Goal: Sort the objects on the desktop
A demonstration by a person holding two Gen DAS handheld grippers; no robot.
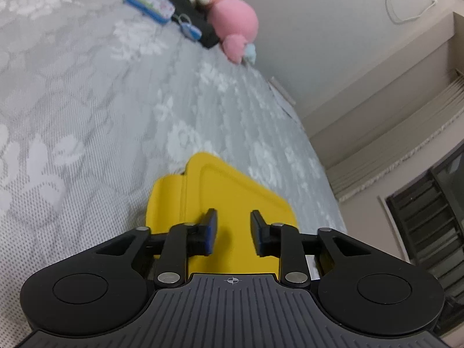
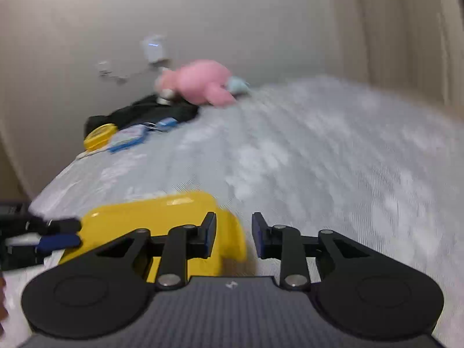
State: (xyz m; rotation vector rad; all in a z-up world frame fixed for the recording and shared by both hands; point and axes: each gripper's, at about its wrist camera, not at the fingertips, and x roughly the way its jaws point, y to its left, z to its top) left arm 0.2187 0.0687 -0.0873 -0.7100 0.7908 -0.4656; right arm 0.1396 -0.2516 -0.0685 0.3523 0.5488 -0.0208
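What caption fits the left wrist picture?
Open left gripper over a yellow box on a grey floral bedspread, pink plush toy beyond.

The left gripper (image 1: 232,232) hangs over a yellow lid (image 1: 232,194) with its jaws apart, nothing between them. The lid lies on a grey flowered bedspread (image 1: 87,101). Far off to the left lie a blue tin (image 1: 149,8), a small blue keyring (image 1: 188,27), black cloth (image 1: 185,5) and a pink plush toy (image 1: 229,14).
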